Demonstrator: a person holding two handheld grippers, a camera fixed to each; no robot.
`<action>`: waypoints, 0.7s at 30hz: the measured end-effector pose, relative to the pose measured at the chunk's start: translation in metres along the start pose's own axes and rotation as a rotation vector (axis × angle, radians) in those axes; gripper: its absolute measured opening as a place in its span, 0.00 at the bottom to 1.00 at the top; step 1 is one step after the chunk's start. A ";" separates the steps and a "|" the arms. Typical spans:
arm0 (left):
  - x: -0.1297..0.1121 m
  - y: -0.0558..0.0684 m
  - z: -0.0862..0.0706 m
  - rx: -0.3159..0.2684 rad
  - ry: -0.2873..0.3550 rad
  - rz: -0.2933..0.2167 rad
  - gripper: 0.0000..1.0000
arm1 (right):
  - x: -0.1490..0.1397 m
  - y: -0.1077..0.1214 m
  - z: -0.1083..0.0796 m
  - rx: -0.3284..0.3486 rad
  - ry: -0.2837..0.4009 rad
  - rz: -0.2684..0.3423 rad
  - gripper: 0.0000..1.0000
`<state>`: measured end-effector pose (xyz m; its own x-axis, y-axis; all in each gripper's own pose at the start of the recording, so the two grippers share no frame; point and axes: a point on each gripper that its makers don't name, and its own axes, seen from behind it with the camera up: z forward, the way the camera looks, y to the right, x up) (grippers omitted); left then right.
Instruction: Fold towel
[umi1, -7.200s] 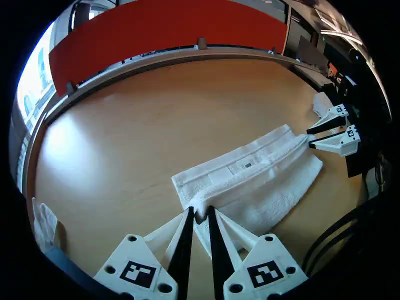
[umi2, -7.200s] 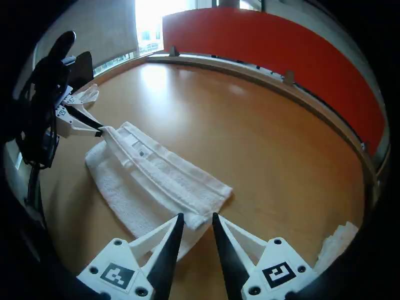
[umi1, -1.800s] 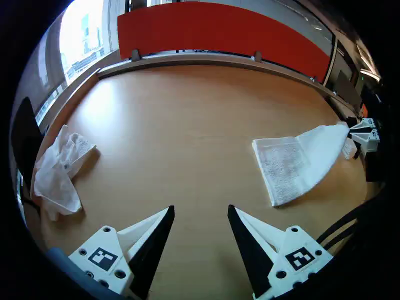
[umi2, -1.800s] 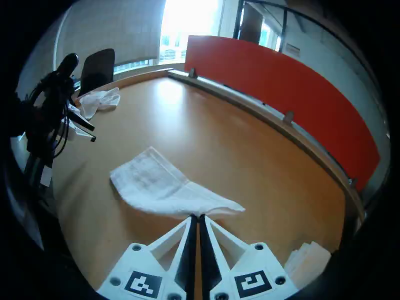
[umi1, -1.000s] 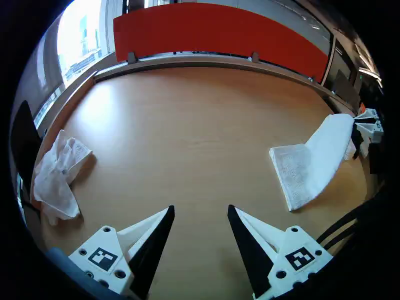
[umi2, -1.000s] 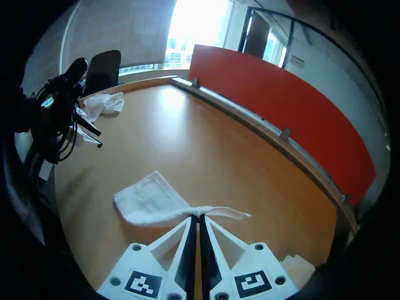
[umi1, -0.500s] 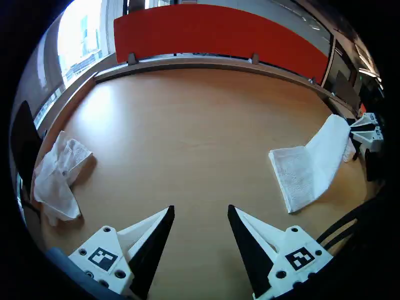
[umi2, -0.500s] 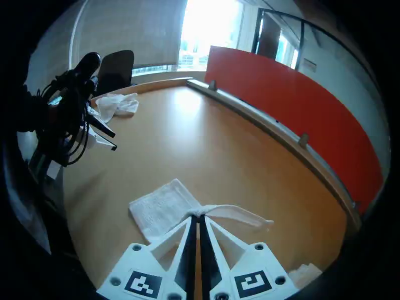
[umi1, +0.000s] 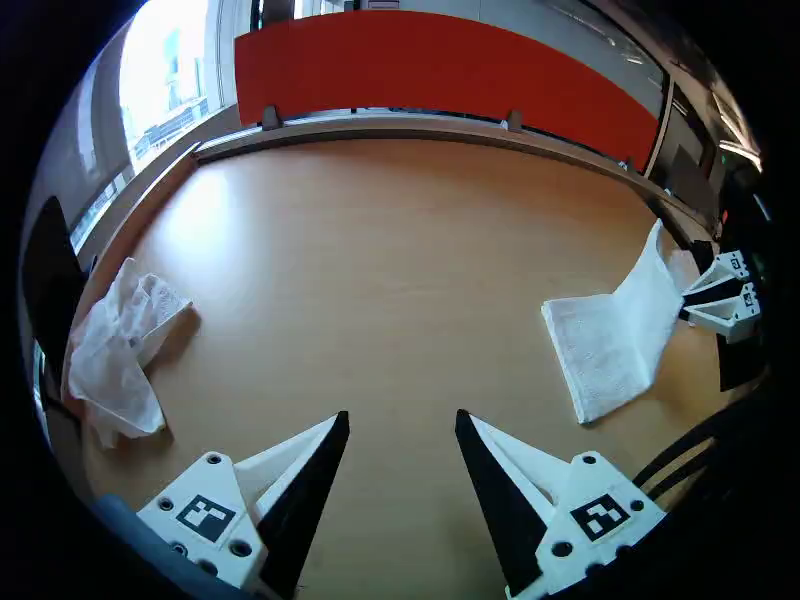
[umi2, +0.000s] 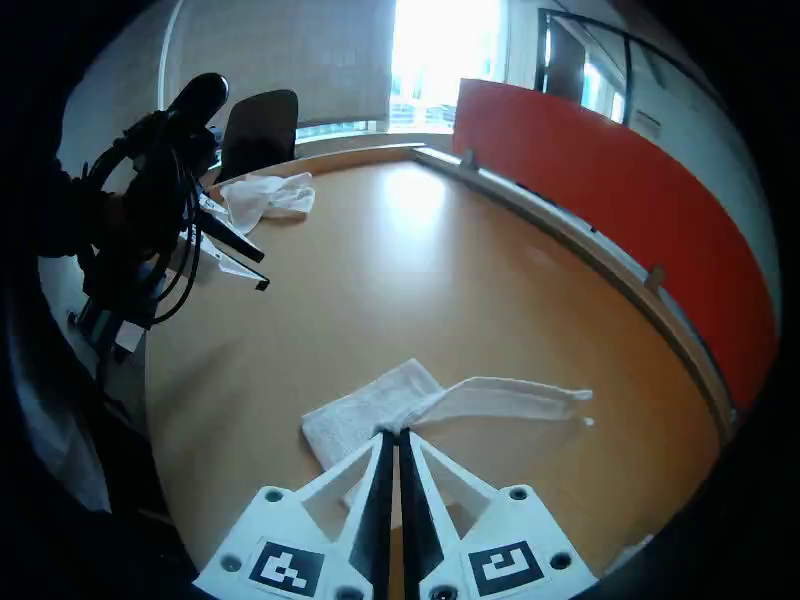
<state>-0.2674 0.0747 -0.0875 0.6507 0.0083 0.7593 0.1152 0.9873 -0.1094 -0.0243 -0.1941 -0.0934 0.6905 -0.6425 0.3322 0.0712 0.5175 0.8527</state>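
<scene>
White terry towel (umi1: 600, 350) lay folded on the wooden table (umi1: 380, 250), off to our right, with one flap raised off the surface. In the right gripper view, our right gripper (umi2: 394, 435) was clenched on that flap's edge, and the pinched part was hidden between its fingers. The left gripper view showed the raised flap side-on. Our left gripper (umi1: 400, 415) was released, grasping nothing, well apart from the towel. The hand holding it looked too dark to make out.
</scene>
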 end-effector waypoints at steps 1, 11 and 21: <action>0.000 -0.001 0.000 0.001 -0.001 -0.002 0.78 | -0.001 -0.003 0.002 0.007 -0.004 -0.001 0.08; -0.004 -0.009 -0.001 0.011 -0.005 -0.005 0.78 | -0.021 -0.018 0.015 0.047 -0.063 0.028 0.59; -0.001 -0.010 0.000 0.010 -0.002 -0.006 0.78 | -0.033 -0.009 0.012 0.023 -0.080 0.059 0.70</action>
<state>-0.2695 0.0652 -0.0873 0.6484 0.0030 0.7613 0.1116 0.9888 -0.0990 -0.0558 -0.1846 -0.1077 0.6335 -0.6549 0.4120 0.0149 0.5428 0.8398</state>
